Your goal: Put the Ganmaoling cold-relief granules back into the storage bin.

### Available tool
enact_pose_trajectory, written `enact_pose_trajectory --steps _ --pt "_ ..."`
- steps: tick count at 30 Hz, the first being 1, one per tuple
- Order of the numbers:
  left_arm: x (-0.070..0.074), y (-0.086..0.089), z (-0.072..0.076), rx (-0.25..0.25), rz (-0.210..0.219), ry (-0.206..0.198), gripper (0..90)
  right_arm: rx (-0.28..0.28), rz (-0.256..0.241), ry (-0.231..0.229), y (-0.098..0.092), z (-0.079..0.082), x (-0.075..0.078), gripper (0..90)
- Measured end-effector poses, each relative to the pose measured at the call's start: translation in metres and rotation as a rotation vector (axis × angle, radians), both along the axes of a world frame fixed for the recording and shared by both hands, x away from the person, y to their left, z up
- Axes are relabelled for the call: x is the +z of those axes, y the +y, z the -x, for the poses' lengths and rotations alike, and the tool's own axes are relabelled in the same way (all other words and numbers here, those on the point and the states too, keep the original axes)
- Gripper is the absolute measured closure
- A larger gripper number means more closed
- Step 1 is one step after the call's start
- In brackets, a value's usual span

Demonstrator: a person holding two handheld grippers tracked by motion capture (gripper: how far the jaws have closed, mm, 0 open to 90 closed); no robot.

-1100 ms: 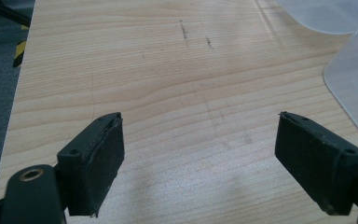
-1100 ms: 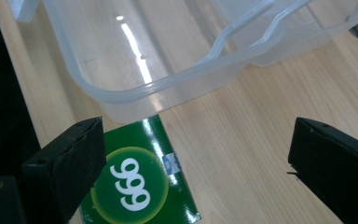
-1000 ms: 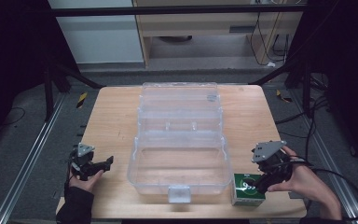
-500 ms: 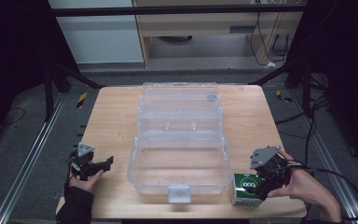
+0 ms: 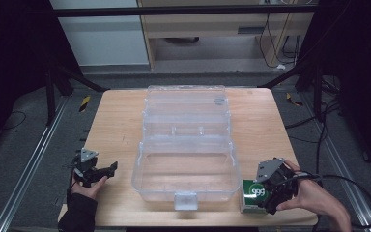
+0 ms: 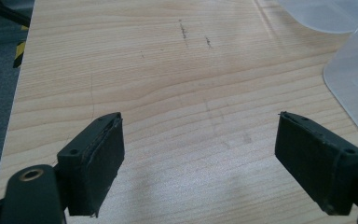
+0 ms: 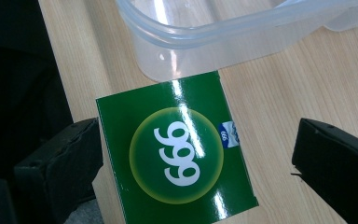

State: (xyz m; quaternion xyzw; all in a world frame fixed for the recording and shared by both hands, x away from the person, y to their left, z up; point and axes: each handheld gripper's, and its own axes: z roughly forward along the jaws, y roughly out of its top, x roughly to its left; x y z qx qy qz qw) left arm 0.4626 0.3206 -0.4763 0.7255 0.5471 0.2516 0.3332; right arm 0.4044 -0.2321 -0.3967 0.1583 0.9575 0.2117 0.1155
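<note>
A green box marked 999 (image 5: 253, 195) (image 7: 177, 154) lies flat near the table's front right edge, just beside the corner of an open clear plastic case (image 5: 186, 147) (image 7: 223, 32). My right gripper (image 5: 270, 189) (image 7: 196, 168) hovers over the box, open, its jaws on either side of it and not touching. My left gripper (image 5: 96, 171) (image 6: 200, 163) rests open at the front left, with bare wood between its jaws.
The wooden table (image 5: 116, 125) holds the case in its middle, lid folded back toward the far side. The case's curved corner (image 6: 354, 70) lies right of my left gripper. Dark floor and metal rails surround the table.
My right gripper has come down and forward over the green box. The left gripper has stayed put.
</note>
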Motion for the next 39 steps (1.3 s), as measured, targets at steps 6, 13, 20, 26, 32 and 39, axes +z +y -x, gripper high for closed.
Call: enact_pose_trajectory --steps 6,13,20,26,32,39 --pt "0.0 0.0 0.0 0.0 0.0 -0.001 15.1 0.013 0.024 0.009 0.003 -0.001 -0.004 1.9" --pt "0.0 0.0 0.0 0.0 0.0 -0.001 15.1 0.044 0.061 0.027 0.006 -0.001 -0.012 1.7" --pt "0.0 0.0 0.0 0.001 -0.001 -0.001 15.1 0.051 0.088 0.047 0.009 -0.001 -0.019 1.7" --pt "0.0 0.0 0.0 0.001 -0.001 -0.001 15.1 0.058 0.101 0.052 0.01 -0.003 -0.024 1.6" --pt "0.0 0.001 0.0 0.002 -0.001 -0.002 15.1 0.055 0.126 0.069 0.012 -0.005 -0.031 1.7" --pt "0.0 0.001 0.0 0.001 -0.003 0.0 15.1 0.068 0.157 0.097 0.014 -0.007 -0.039 2.6"
